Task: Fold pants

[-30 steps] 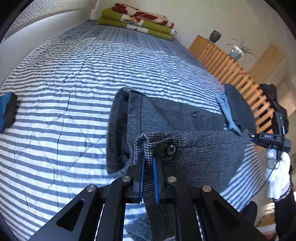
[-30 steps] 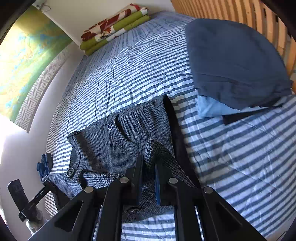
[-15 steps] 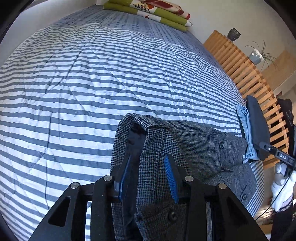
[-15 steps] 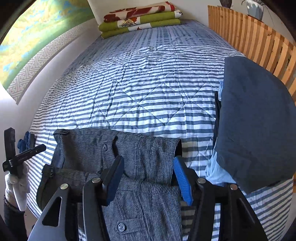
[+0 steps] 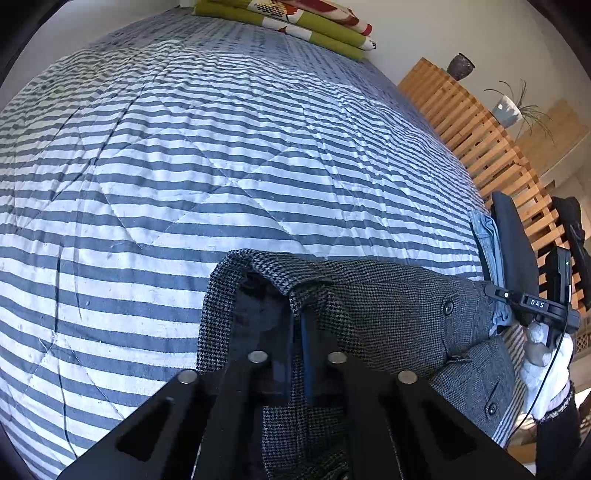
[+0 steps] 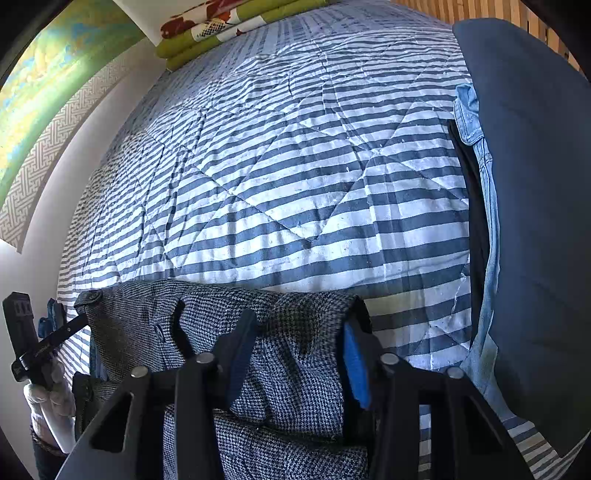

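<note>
Grey houndstooth pants (image 5: 388, 306) lie folded near the front edge of the striped quilt (image 5: 221, 147). My left gripper (image 5: 300, 332) is shut on a raised fold of cloth at the pants' left end, beside the dark opening of the lining. In the right wrist view, my right gripper (image 6: 295, 354) stands open. Its blue pads (image 6: 354, 365) straddle the right end of the pants (image 6: 207, 317), with cloth lying between them. Each gripper's body also shows in the other view, held in a white-gloved hand (image 5: 543, 362).
A pile of folded clothes, dark blue (image 6: 535, 184) over light blue denim (image 6: 480, 184), lies at the quilt's right edge by a wooden slatted rail (image 5: 480, 140). A folded green and red blanket (image 5: 295, 22) sits at the far end. A wall (image 6: 55, 221) borders the left side.
Both grippers let go of the pants about half a second ago. Since then the left has shut again on a fold at the left end, while the right stays open, lower over the cloth.
</note>
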`<state>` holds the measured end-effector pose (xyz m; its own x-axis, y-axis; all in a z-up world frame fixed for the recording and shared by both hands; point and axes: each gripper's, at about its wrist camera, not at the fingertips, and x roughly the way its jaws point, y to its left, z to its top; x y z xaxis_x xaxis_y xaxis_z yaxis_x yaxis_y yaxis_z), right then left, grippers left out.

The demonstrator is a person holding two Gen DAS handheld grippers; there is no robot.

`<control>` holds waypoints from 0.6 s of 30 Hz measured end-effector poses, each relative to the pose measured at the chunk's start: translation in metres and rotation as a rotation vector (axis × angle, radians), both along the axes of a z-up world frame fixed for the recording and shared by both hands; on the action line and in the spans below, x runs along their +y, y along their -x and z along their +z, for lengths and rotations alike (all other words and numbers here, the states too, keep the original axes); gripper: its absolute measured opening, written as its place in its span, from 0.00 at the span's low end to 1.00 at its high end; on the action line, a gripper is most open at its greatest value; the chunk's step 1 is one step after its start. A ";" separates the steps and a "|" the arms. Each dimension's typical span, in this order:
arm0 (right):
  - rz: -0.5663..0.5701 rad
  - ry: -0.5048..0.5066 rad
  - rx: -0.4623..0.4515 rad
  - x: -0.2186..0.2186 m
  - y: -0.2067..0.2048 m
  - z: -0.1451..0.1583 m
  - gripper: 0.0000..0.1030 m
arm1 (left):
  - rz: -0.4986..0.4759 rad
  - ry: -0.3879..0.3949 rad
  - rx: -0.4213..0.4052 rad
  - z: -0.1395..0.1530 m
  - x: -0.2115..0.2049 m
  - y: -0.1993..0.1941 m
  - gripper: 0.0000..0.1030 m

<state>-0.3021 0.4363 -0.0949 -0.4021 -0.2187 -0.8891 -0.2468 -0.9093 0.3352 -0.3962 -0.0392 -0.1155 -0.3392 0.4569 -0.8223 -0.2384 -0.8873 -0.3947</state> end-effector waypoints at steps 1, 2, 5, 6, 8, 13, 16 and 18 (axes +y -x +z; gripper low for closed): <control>0.008 -0.010 0.005 -0.002 0.000 0.002 0.17 | -0.002 0.001 0.009 0.003 0.000 -0.001 0.02; 0.015 -0.013 0.010 -0.004 0.000 0.004 0.11 | 0.001 0.012 0.019 0.005 0.000 -0.002 0.02; 0.011 -0.039 0.034 -0.007 -0.002 0.011 0.05 | 0.008 0.014 0.024 0.014 -0.005 -0.002 0.02; -0.003 -0.055 0.044 -0.006 -0.003 0.014 0.04 | 0.007 0.012 0.028 0.017 -0.008 -0.001 0.02; -0.031 -0.063 0.067 -0.002 -0.005 0.022 0.04 | 0.010 0.004 0.038 0.026 -0.013 0.002 0.02; -0.091 -0.043 0.113 0.014 0.007 0.034 0.04 | 0.035 0.003 0.043 0.032 -0.018 0.030 0.02; -0.104 -0.074 0.093 0.015 0.025 0.022 0.04 | 0.056 0.053 0.026 0.015 -0.011 0.053 0.02; -0.113 -0.092 0.061 0.015 0.038 0.006 0.04 | 0.067 0.081 -0.004 -0.003 -0.006 0.064 0.02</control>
